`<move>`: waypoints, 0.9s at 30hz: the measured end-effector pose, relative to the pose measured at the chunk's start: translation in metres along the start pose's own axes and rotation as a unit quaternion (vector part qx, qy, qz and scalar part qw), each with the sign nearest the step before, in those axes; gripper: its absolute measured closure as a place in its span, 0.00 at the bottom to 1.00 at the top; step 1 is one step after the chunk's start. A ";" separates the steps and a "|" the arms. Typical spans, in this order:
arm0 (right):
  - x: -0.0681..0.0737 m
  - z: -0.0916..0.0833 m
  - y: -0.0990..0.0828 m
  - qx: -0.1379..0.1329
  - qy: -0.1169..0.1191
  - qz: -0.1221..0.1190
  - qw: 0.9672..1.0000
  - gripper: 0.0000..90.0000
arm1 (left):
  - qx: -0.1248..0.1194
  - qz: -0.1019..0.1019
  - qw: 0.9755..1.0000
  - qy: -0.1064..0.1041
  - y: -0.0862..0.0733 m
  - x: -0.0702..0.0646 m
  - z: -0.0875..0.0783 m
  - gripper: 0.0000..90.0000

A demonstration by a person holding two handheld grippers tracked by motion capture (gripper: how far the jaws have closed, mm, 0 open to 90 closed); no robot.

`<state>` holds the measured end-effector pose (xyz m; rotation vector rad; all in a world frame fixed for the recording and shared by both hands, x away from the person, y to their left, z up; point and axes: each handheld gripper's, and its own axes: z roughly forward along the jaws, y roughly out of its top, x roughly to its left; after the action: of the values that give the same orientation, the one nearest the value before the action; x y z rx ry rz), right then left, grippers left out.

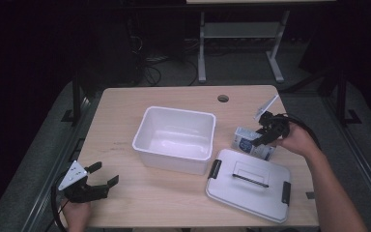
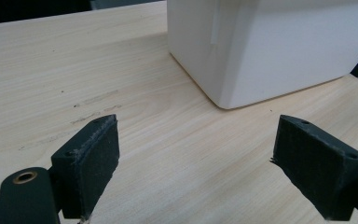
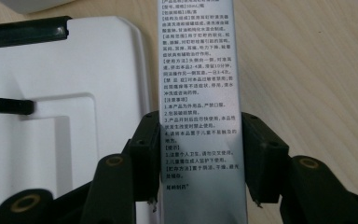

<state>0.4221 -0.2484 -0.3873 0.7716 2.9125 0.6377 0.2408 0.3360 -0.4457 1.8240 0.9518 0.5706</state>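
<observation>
Gripping the small printed carton (image 3: 198,116) by its two long sides, the right tool (image 1: 269,134) has it near the counter's (image 1: 125,203) right edge, just beyond the grey lid (image 1: 249,186). This looks like the pickup step; next comes lifting it into the white bin (image 1: 176,140). At the counter's front-left corner, the left tool (image 1: 96,181) gapes empty.

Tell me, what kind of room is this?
Probably a lab or workshop set up for recording. A bare wooden table stands in a dim room, cables tangle on the floor behind it, and a second desk's metal legs show beyond.
</observation>
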 end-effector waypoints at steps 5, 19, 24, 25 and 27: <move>0.000 -0.001 0.001 0.001 -0.001 -0.002 1.000 0.61 | -0.001 -0.002 1.000 0.000 0.000 0.000 -0.001 0.15; 0.010 -0.029 0.005 -0.025 -0.015 -0.006 1.000 0.61 | -0.003 0.002 1.000 -0.001 0.001 -0.002 -0.001 0.15; 0.018 -0.042 0.008 -0.031 -0.019 -0.011 0.999 0.61 | -0.003 0.005 1.000 -0.003 0.002 -0.003 0.000 0.15; 0.020 -0.045 0.009 -0.031 -0.019 -0.010 0.999 0.61 | -0.003 0.005 1.000 -0.003 0.002 -0.003 0.000 0.15; 0.023 -0.049 0.009 -0.033 -0.018 -0.009 0.999 0.61 | -0.003 0.006 1.000 -0.005 0.003 -0.003 0.000 0.15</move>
<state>0.3980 -0.2483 -0.3379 0.7397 2.8469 0.7079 0.2401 0.3324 -0.4435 1.8273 0.9323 0.5719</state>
